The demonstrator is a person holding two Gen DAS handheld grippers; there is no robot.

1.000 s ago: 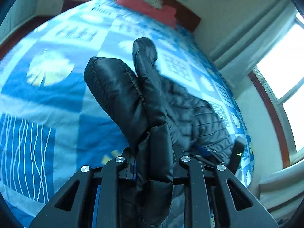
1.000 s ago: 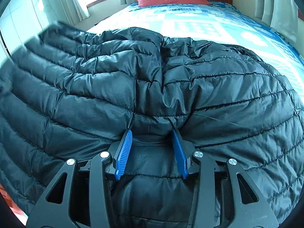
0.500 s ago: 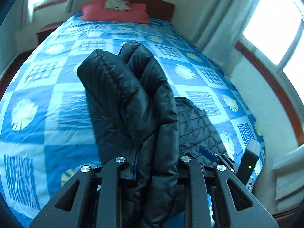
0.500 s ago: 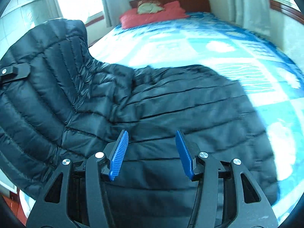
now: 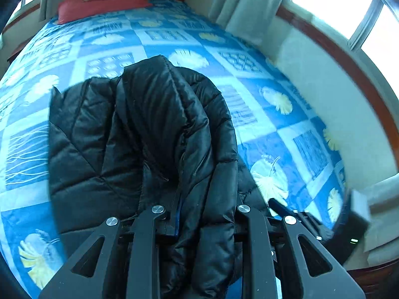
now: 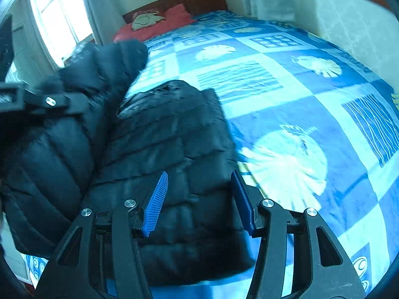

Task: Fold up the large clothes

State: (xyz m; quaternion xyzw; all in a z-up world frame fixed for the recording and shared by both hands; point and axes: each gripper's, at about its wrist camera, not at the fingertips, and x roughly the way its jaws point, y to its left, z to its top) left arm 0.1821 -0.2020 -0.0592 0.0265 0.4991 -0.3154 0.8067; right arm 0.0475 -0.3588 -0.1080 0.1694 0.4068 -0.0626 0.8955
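A black quilted puffer jacket (image 5: 139,134) lies on the blue patterned bed (image 5: 269,114). My left gripper (image 5: 203,214) is shut on a thick fold of the jacket and holds it lifted; the fabric hides its pads. In the right wrist view the jacket's body (image 6: 174,134) lies flat on the bed, and the lifted part (image 6: 74,114) hangs at the left, held by the left gripper (image 6: 45,102). My right gripper (image 6: 199,199) is open and empty, its blue pads (image 6: 155,201) just above the jacket's near edge.
A red pillow (image 5: 99,2) and a wooden headboard (image 6: 179,0) stand at the far end of the bed. A wall with curtains (image 5: 239,2) and windows runs along the bed's right side. The bedspread (image 6: 311,129) lies bare right of the jacket.
My right gripper let go of the jacket, opened and drew back to the right. My left gripper has carried its fold of jacket up and over the flat part.
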